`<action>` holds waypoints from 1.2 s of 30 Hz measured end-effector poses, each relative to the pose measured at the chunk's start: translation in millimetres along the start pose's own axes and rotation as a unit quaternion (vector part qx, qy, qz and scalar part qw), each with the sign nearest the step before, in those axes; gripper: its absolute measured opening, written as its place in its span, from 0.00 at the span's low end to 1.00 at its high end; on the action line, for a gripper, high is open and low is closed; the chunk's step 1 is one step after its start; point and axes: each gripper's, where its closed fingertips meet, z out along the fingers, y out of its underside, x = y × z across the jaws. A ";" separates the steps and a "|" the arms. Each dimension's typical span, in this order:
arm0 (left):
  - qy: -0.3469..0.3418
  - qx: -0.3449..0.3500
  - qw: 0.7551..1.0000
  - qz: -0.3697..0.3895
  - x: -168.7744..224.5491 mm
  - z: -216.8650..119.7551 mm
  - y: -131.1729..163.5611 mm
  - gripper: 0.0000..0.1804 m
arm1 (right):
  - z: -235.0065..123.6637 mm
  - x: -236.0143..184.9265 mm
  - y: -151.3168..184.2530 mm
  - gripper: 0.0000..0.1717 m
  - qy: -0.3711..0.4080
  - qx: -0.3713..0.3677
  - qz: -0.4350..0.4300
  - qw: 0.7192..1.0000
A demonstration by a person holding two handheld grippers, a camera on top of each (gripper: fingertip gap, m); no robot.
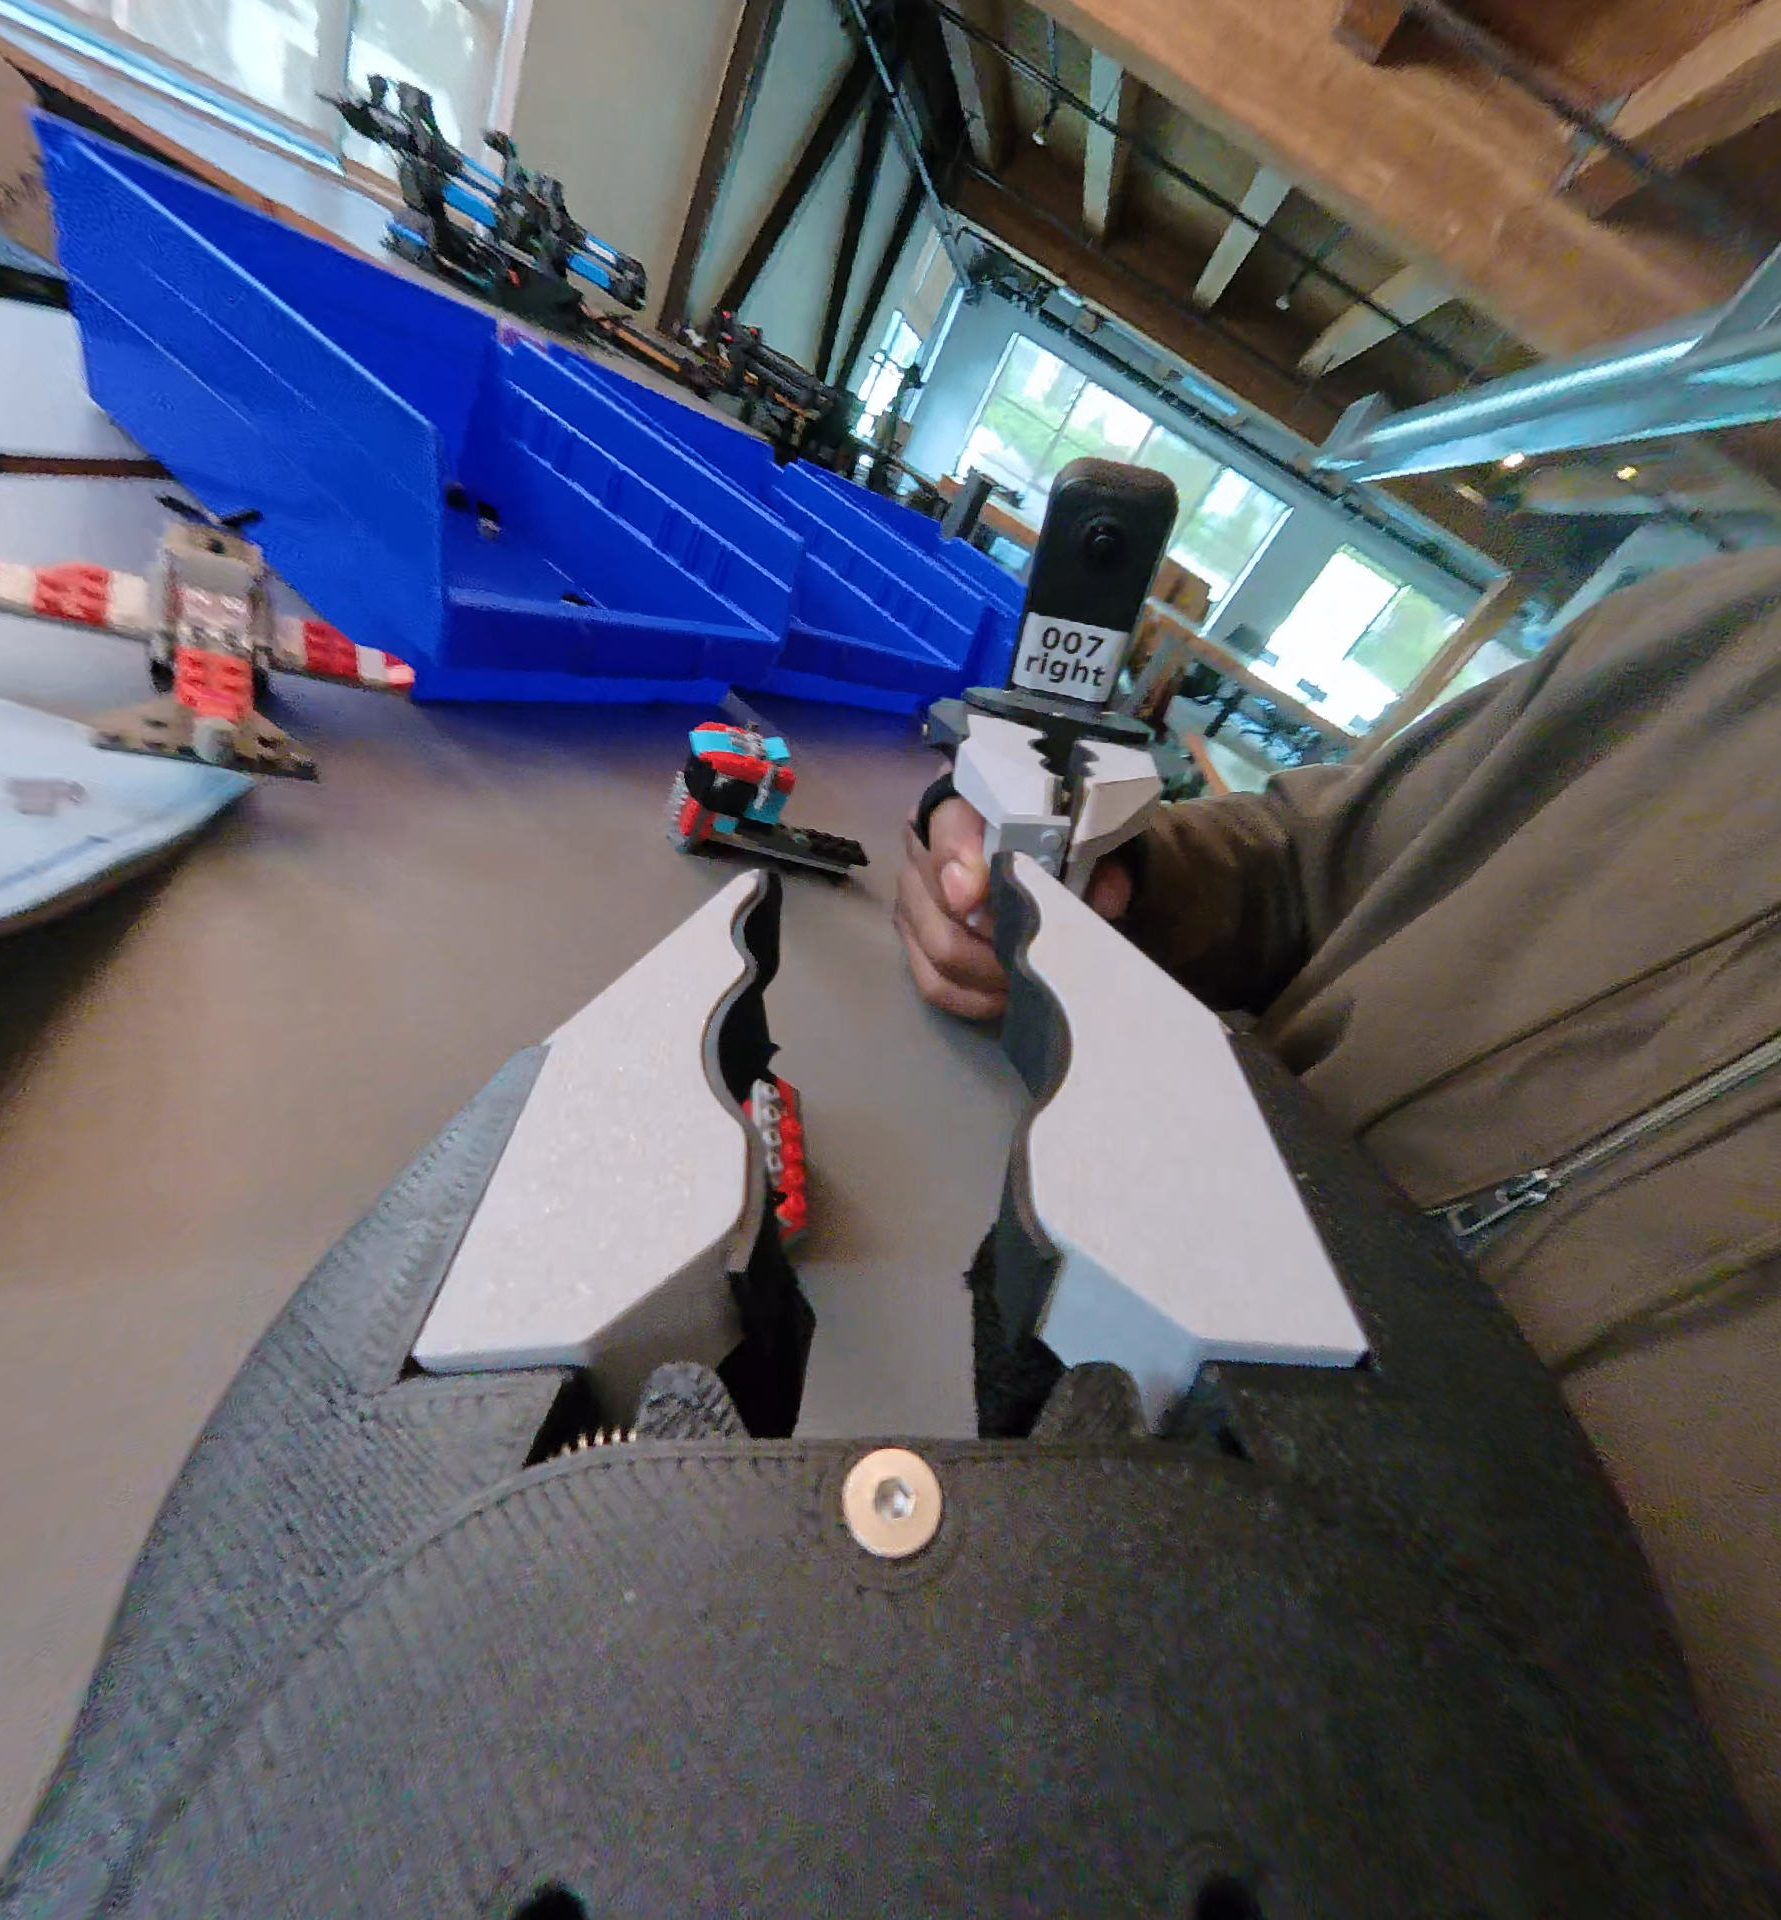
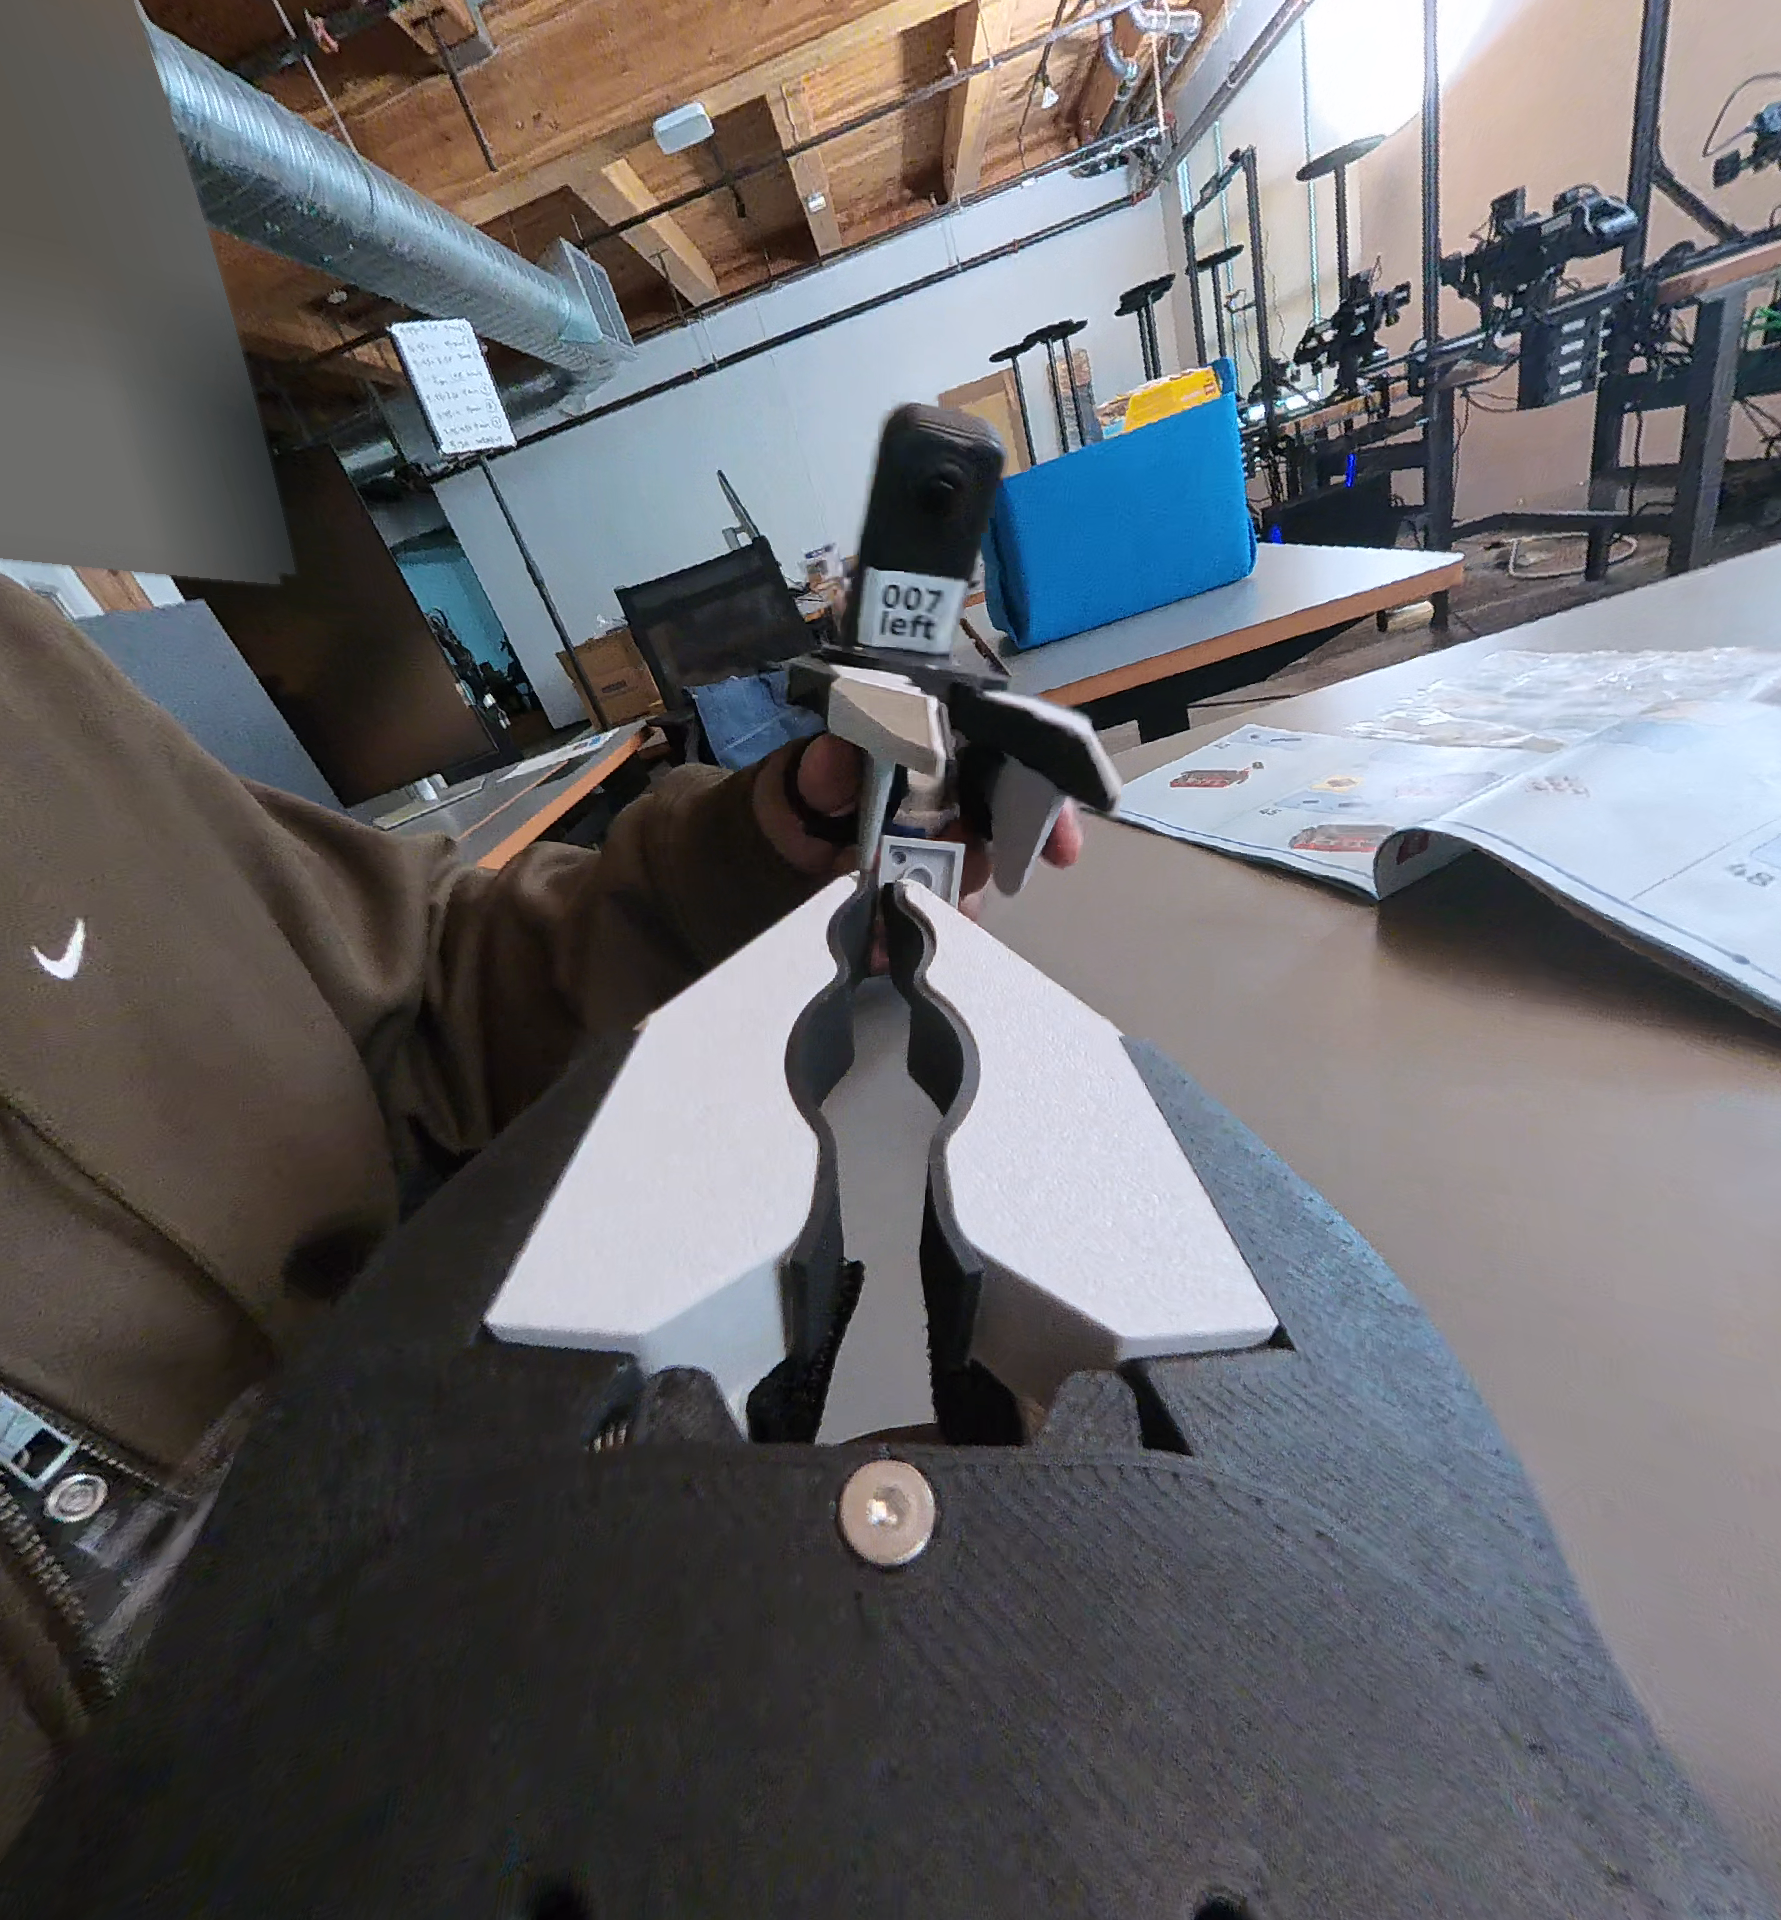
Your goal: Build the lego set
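Brown table [image 1: 398,1039], blue bins [image 1: 346,416] at eleven o'clock. My left tongs [image 1: 886,894] are spread; my right tongs [image 2: 884,899] pinch a small grey brick [image 2: 922,864] at twelve o'clock

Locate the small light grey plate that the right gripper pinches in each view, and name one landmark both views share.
Left wrist view: the grey plate sits right of centre, at the tips of the far right gripper, just above the left gripper's open fingers.
Right wrist view: the plate sits centre, just past the shut fingertips.
Shared landmark: the brown tabletop.
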 end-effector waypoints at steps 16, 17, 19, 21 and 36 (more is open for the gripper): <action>0.088 0.008 0.982 -0.169 16.0 9.5 4.7 0.24 | -0.5 -11.4 1.2 0.01 -0.008 -0.008 -0.113 0.994; 0.095 0.008 0.979 -0.179 18.4 11.2 4.8 0.24 | -0.7 -11.9 1.6 0.01 -0.008 -0.010 -0.123 0.992; 0.110 0.009 0.974 -0.199 23.2 15.1 5.3 0.24 | -1.0 -13.1 2.8 0.01 -0.008 -0.013 -0.146 0.989; 0.119 0.004 0.970 -0.214 26.9 19.2 7.6 0.24 | -1.4 -13.6 4.2 0.01 -0.005 -0.017 -0.168 0.986; 0.146 -0.020 0.965 -0.218 39.7 32.4 19.0 0.24 | -3.0 -18.6 4.2 0.01 0.018 -0.023 -0.302 0.953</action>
